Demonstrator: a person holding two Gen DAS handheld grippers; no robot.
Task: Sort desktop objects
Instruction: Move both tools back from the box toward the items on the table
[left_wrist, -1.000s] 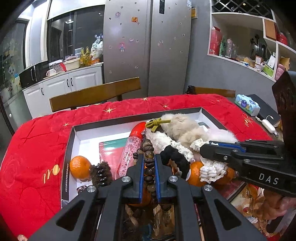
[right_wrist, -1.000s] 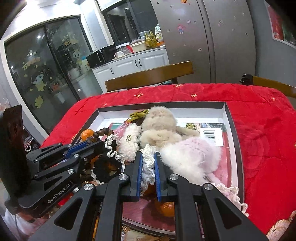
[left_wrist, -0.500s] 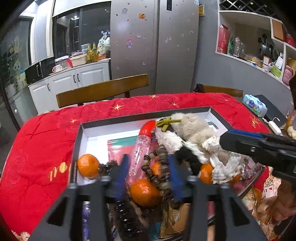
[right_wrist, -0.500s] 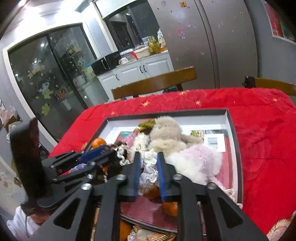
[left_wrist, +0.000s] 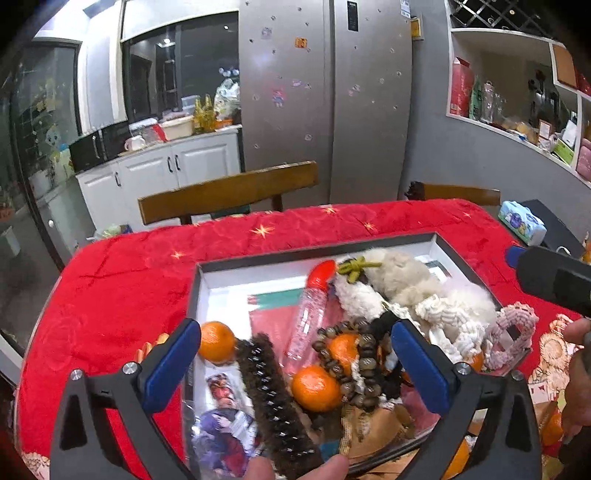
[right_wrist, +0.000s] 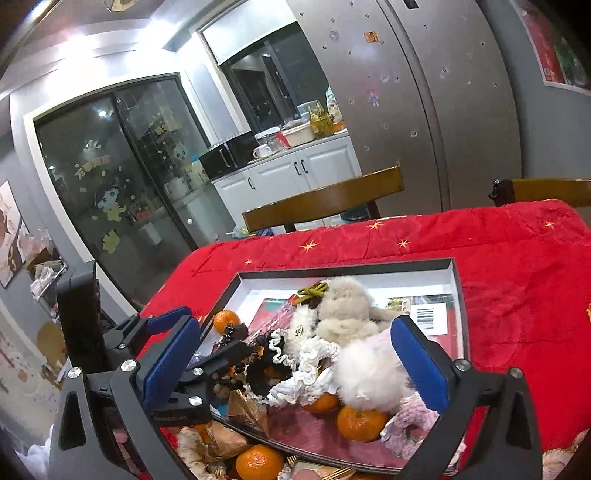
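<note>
Over the tray (left_wrist: 199, 291), both tongs (left_wrist: 295, 354) (right_wrist: 295, 360) are opening, empty; only the left view shows the brush (left_wrist: 273, 398).

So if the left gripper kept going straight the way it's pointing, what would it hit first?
Probably the orange and wooden bead string lying between the opening, empty jaws of the left gripper, though depth is hard to judge.

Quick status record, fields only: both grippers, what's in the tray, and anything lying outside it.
left gripper: jaws opening, wide apart, nothing pressed between the pads; bead string lies below them
right gripper: jaws opening, wide apart, holding nothing
tray: dark rim, white inside, on the red tablecloth
tray contents: beige plush toy, clear tube with red cap, brush, oranges, white crocheted piece
outside tray: orange at the near edge
</note>
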